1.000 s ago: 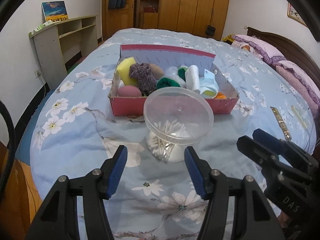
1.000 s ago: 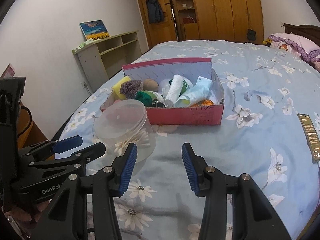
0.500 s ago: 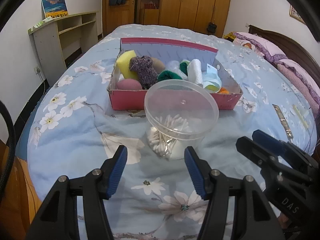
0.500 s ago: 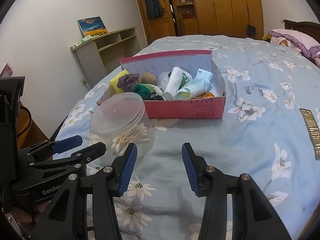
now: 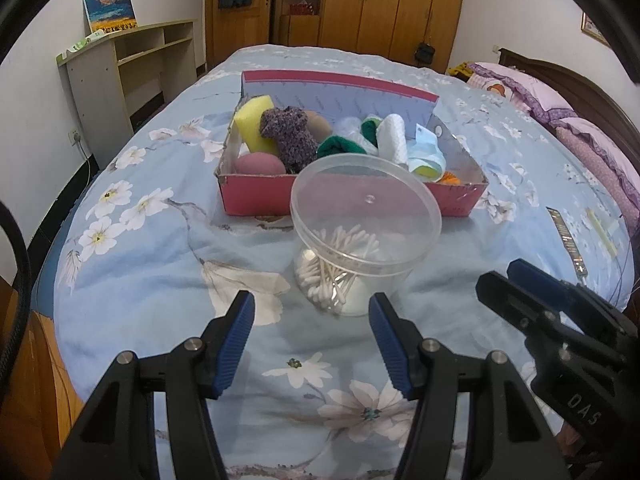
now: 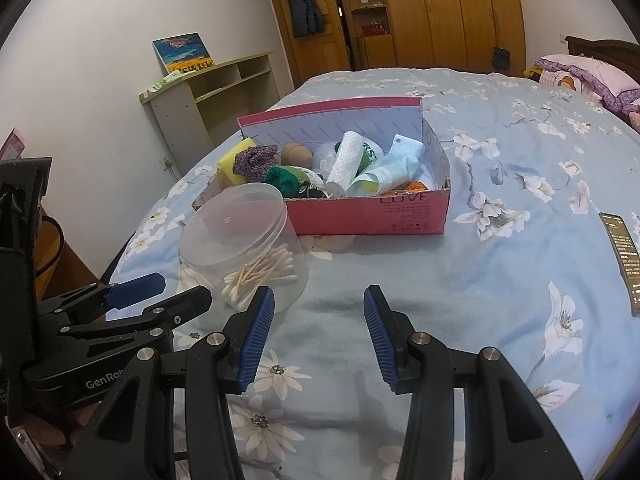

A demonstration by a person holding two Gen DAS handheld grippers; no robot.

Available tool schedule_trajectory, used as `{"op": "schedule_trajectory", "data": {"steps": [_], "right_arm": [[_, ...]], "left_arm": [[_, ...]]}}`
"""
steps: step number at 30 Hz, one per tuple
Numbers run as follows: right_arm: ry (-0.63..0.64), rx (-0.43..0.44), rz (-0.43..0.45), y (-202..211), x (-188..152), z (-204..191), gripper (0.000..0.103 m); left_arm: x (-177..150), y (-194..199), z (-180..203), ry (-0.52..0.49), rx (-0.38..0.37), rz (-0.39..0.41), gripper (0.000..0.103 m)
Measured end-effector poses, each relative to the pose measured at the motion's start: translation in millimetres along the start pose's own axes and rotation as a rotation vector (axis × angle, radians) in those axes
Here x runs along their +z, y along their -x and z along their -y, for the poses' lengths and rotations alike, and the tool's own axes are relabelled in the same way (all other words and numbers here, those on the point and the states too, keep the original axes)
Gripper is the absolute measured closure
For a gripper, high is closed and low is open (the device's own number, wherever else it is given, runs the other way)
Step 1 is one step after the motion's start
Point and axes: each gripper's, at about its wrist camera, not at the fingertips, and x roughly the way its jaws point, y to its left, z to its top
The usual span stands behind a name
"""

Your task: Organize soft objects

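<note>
Over the last second I have brought both tools closer to the bed: the clear round plastic jar of cotton swabs [image 5: 366, 236] and the pink cardboard box [image 5: 256, 198] behind it now loom larger and sit lower in my left view than they did. Nothing on the bed itself has shifted. My left gripper [image 5: 311, 338] is spread wide and empty, its blue pads either side of the jar's base but short of it. My right gripper [image 6: 319, 340] is likewise parted and holds nothing, over bare floral bedsheet [image 6: 460, 272], with the jar just to its left.

The soft things lie heaped in the box: a yellow sponge block [image 5: 252, 124], a purple knitted piece [image 5: 288, 140], a pink rounded sponge [image 5: 259, 164], a green knitted piece [image 5: 340, 147] and a white rolled cloth [image 5: 394, 140]. The jar stands lidded on the sheet, touching neither tool.

My reading is that the approach lines my left tool up on the jar. Whether the box is a sorted store or a pile waiting to be sorted, I cannot tell.
</note>
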Motion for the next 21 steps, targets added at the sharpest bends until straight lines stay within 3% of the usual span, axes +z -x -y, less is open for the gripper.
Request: {"op": "schedule_trajectory", "data": {"steps": [21], "right_arm": [[-0.003, 0.002, -0.006, -2.2, -3.0, -0.3, 0.055]], "left_arm": [[-2.3, -2.5, -0.5, 0.001, 0.003, -0.006, 0.041]]}}
